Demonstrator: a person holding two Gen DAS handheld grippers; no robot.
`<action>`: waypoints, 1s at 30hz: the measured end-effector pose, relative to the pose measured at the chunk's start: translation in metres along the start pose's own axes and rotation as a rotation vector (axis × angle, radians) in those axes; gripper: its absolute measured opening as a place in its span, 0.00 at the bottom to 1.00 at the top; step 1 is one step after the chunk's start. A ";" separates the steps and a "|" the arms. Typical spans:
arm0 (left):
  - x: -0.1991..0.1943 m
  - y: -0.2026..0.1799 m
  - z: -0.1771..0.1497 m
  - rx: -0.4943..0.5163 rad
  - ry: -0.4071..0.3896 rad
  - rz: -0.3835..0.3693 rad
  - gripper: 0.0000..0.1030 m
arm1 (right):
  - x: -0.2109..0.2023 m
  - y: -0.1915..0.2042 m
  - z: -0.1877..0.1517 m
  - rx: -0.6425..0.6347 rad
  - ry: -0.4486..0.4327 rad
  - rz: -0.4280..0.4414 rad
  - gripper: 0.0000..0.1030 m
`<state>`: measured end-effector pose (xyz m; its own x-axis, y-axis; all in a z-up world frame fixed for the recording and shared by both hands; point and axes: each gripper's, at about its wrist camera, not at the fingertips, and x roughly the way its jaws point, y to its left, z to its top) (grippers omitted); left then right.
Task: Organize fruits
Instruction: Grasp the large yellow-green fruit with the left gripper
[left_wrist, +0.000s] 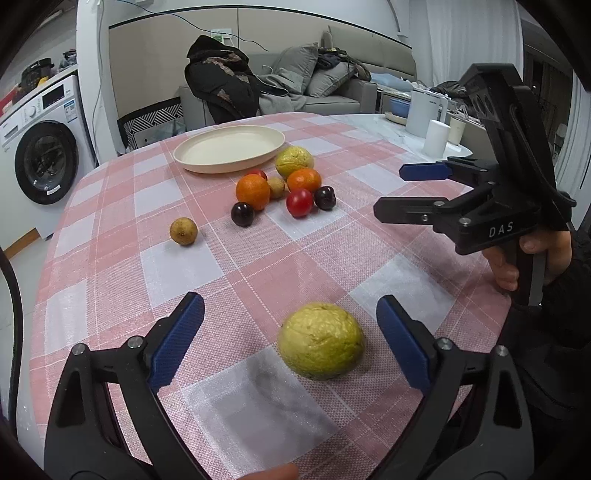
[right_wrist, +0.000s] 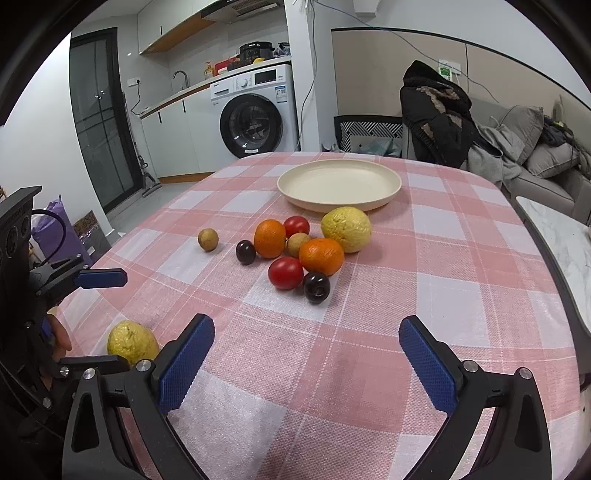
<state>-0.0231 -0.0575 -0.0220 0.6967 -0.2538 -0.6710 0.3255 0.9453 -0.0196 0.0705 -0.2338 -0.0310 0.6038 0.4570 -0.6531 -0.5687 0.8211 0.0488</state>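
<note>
A yellow-green fruit (left_wrist: 320, 340) lies on the checked tablecloth between the open fingers of my left gripper (left_wrist: 290, 332); it also shows in the right wrist view (right_wrist: 132, 346). An empty cream plate (left_wrist: 229, 147) (right_wrist: 339, 184) sits at the far side. In front of it lies a cluster: a second yellow fruit (right_wrist: 346, 229), two oranges (right_wrist: 320, 256) (right_wrist: 269, 238), two red tomatoes (right_wrist: 285, 272), two dark plums (right_wrist: 316, 287) and a small brown fruit (right_wrist: 297, 243). Another brown fruit (right_wrist: 208, 239) lies apart to the left. My right gripper (right_wrist: 306, 347) is open and empty, short of the cluster.
The pink checked tablecloth (right_wrist: 424, 295) covers the round table. A white kettle and cups (left_wrist: 430, 122) stand on a marble surface to the right. A sofa with clothes (left_wrist: 295, 85) and a washing machine (right_wrist: 256, 110) stand beyond the table.
</note>
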 end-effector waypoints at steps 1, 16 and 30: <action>0.001 -0.001 -0.001 0.006 0.009 -0.009 0.87 | 0.001 0.000 0.000 -0.001 0.004 0.001 1.00; 0.022 -0.002 -0.004 0.001 0.105 -0.085 0.48 | 0.032 -0.014 0.010 0.036 0.127 0.023 0.71; 0.026 0.040 0.031 -0.138 0.015 -0.030 0.48 | 0.067 -0.026 0.024 0.036 0.204 0.054 0.41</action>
<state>0.0278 -0.0329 -0.0178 0.6782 -0.2808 -0.6791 0.2544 0.9567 -0.1414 0.1388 -0.2162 -0.0581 0.4449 0.4249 -0.7884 -0.5746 0.8107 0.1127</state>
